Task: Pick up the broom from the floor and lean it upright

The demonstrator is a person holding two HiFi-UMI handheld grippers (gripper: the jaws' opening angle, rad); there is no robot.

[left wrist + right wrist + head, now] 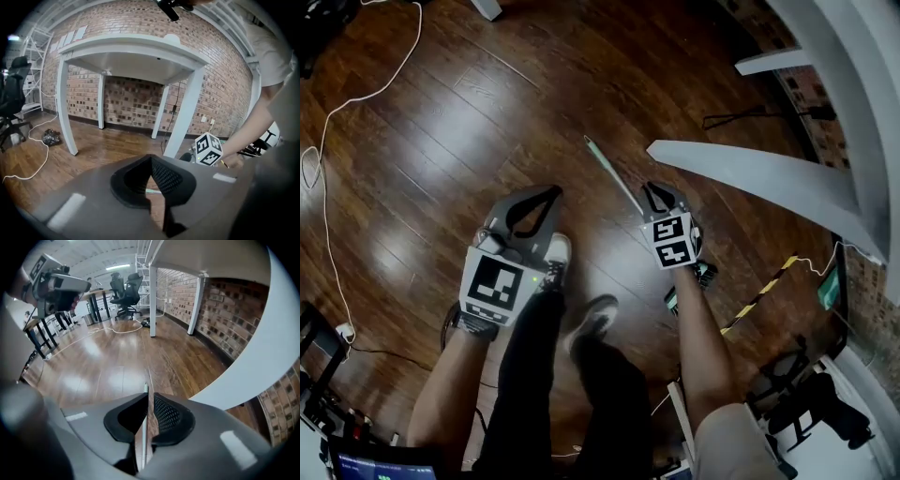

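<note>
Head view first: looking down at a dark wooden floor (441,141) with my own legs in the middle. The right tongs (656,199) are clamped on the broom handle (614,176), a thin pale green stick that pokes out past them toward the far left over the floor. I can't make out the brush end from here. The left tongs (553,192) sit just left of that, tips together with nothing in them, apart from the handle. A white table (750,173) is off to the right and a white cable (328,122) loops along the left side. In the left gripper view, the left tongs (150,161) are closed at the tips and empty. A pale green strip (154,191) shows through the gap behind the tips, and I can't tell how close it is. Beyond are the white table (131,51) against a brick wall (136,101), and the right tongs' marker cube (207,149) is down at the right with an arm reaching to it. In the right gripper view, the right tongs (147,401) are squeezed onto the broom handle (144,430), which runs straight up between the two pads and sticks out just past the tips. Shiny floor (103,362) stretches away beyond that, with office chairs (125,291) at the far end and a table leg (153,301) near them.
</note>
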